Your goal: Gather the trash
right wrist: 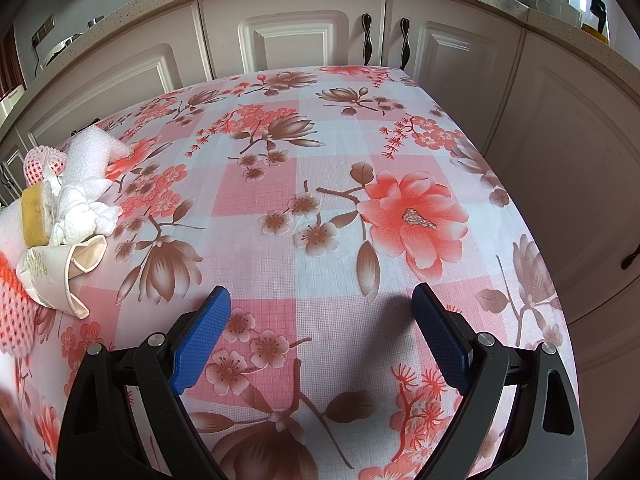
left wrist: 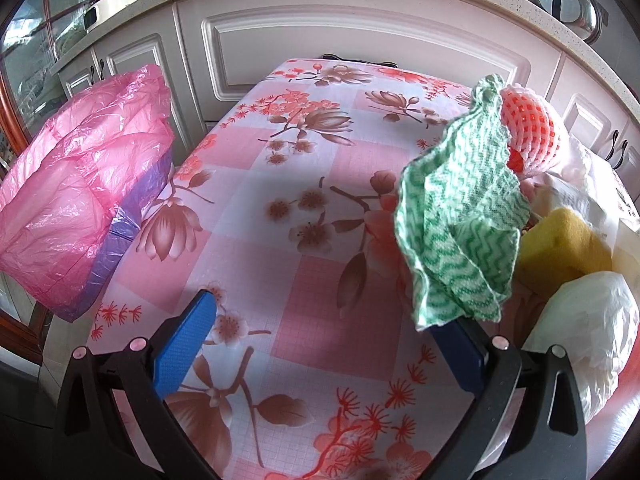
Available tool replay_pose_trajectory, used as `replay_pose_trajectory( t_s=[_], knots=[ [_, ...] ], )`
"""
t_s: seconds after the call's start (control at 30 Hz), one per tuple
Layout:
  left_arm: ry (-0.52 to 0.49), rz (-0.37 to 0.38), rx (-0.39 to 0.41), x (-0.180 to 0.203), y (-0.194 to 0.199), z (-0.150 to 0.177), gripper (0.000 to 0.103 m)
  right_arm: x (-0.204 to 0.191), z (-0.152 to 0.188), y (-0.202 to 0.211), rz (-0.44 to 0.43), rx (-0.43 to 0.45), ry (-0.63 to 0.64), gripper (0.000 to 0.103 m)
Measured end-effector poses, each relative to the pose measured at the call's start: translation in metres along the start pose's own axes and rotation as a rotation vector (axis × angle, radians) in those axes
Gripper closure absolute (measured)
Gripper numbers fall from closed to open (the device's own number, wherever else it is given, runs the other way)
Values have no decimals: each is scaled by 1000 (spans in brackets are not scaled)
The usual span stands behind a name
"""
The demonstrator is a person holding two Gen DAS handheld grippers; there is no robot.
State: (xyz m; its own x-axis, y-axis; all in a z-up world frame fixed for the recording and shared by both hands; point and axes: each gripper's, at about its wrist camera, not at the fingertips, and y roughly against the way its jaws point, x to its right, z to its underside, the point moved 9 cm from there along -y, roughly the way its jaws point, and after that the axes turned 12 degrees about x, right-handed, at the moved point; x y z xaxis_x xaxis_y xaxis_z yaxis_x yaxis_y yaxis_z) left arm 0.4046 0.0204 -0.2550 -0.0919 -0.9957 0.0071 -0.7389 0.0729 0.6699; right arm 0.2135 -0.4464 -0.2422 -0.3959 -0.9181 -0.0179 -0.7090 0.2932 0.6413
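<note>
Glossy patterned tablecloth (right wrist: 320,208), crinkly pink plastic bag (left wrist: 76,184) (translucent), woven green cloth (left wrist: 456,224), porous yellow sponge (left wrist: 560,248)

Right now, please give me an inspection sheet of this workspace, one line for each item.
Surface: floral tablecloth, middle bare.
Job's things: green cloth, yellow sponge, red foam net, white bag, crumpled tissue, paper cup, heaped together.
Bin: pink liner bag at the table's edge.
Clutter: nothing seen.
Grippers: left tongs open; right tongs open, empty.
Cables: nothing seen on the table.
Surroundings: white cabinets, countertop.
</note>
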Motion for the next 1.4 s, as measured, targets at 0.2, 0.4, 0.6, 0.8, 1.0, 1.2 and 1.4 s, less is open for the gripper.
replay_pose_trajectory(
  t_s=[0.2, 0.4, 0.6, 0.8, 1.0, 1.2, 1.4],
  knots=[
    [0, 0, 0, 0, 0, 0, 4, 2, 0, 0, 1, 0, 0, 16],
    [0, 0, 0, 0, 1, -1, 4, 0, 0, -1, 4, 0, -5, 16],
    [1, 1, 0, 0, 0, 0, 4, -6, 5, -1, 21, -12, -13, 6],
    [1, 0, 0, 0, 1, 0, 4, -28, 23, 36, -17, 11, -34, 7],
    [97, -56, 137, -26, 63, -23, 18, -102, 10, 128, -213, 179, 129, 7],
    [69, -88, 419, -24, 224, -40, 4, -168, -5, 217, -411, 293, 241, 7],
    [102, -128, 447, -14, 307, 1, 4, -216, -4, 275, -543, 323, 256, 7]
  ],
)
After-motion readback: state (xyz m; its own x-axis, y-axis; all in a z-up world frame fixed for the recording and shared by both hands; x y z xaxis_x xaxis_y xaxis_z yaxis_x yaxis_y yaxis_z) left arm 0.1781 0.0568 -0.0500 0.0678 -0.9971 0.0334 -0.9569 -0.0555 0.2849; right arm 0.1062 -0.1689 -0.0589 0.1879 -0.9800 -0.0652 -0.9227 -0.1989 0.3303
